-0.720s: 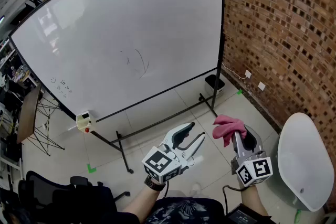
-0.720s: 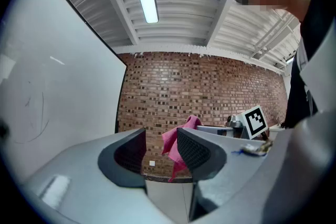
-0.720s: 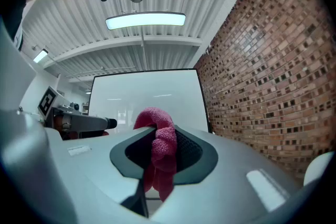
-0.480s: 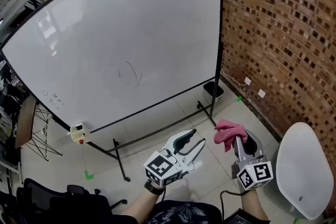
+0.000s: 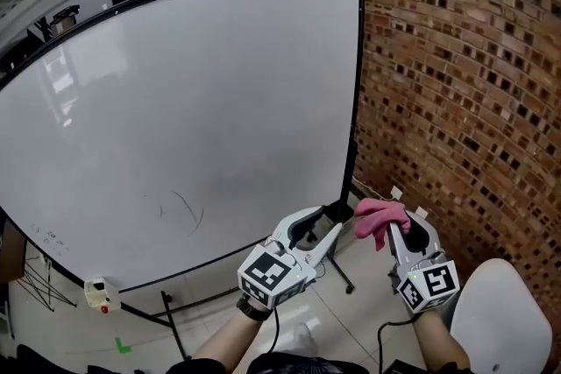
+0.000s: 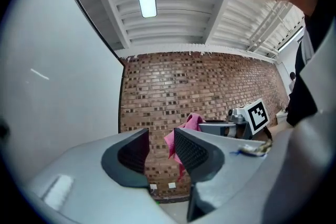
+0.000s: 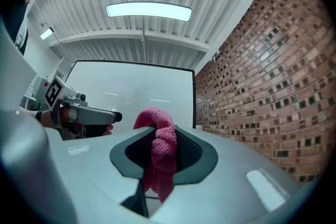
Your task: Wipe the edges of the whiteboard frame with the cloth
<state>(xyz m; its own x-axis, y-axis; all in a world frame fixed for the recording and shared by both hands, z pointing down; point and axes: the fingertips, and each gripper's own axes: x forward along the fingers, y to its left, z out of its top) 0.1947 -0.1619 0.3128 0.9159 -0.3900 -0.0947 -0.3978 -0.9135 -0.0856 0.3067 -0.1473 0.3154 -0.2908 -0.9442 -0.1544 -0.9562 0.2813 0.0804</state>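
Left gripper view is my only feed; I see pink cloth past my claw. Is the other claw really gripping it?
Observer: Yes. The right gripper view shows the right claw shut on the cloth, a fold hanging below the jaws.
Operator: Anything on the frame?
Observer: Head view: a small pale box with a red dot sits at the bottom edge of the whiteboard, toward the left.
Operator: Board clean?
Observer: No, faint pen strokes show low on it.
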